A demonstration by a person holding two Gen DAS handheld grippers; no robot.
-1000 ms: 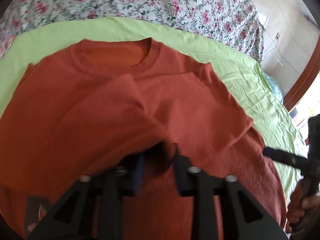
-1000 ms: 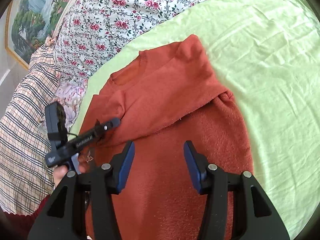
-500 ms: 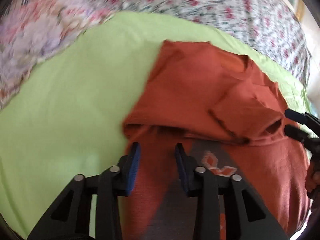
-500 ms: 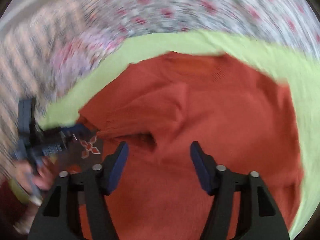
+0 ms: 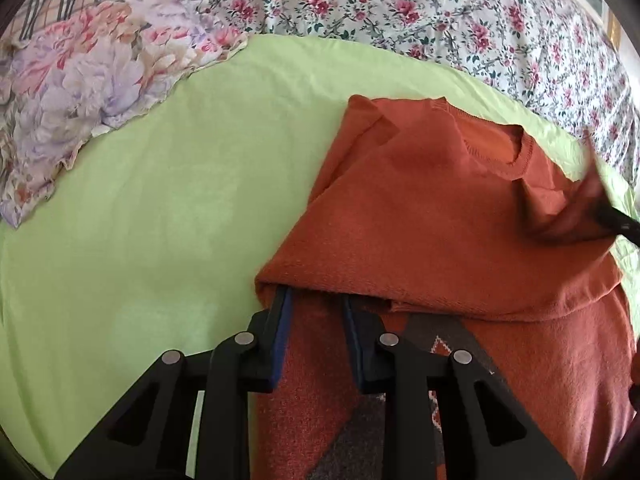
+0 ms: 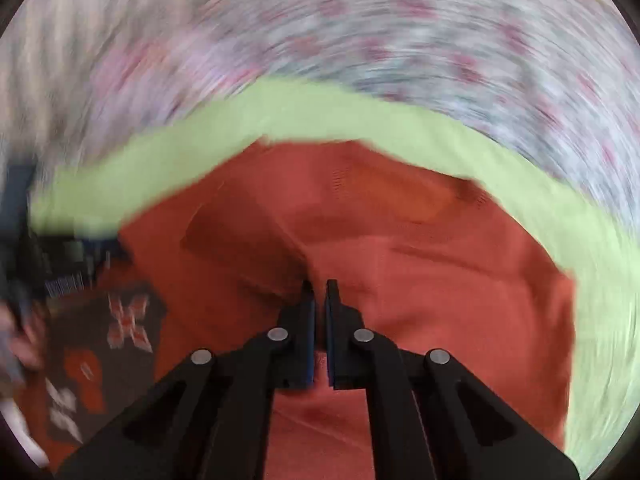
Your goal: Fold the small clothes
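rust sweater (image 5: 432,216) spread on the green sheet (image 5: 160,200), long axis running away from both grippers, collar at the far end. left gripper (image 5: 316,320) parted, tips tucked just under the folded edge, gripping nothing visible. right gripper (image 6: 319,292) nearly closed, seemingly pinching a fabric ridge at the right side. nearer to the folded edge: left.

1. The sweater (image 5: 440,216) lies on the sheet (image 5: 160,220), at its right side.
2. A pillow (image 5: 92,80) sits at the far left, on the sheet's edge.
3. A quilt (image 5: 440,4) lies behind the sweater, beyond the sheet.
4. The sweater's upper part is folded over the near part.
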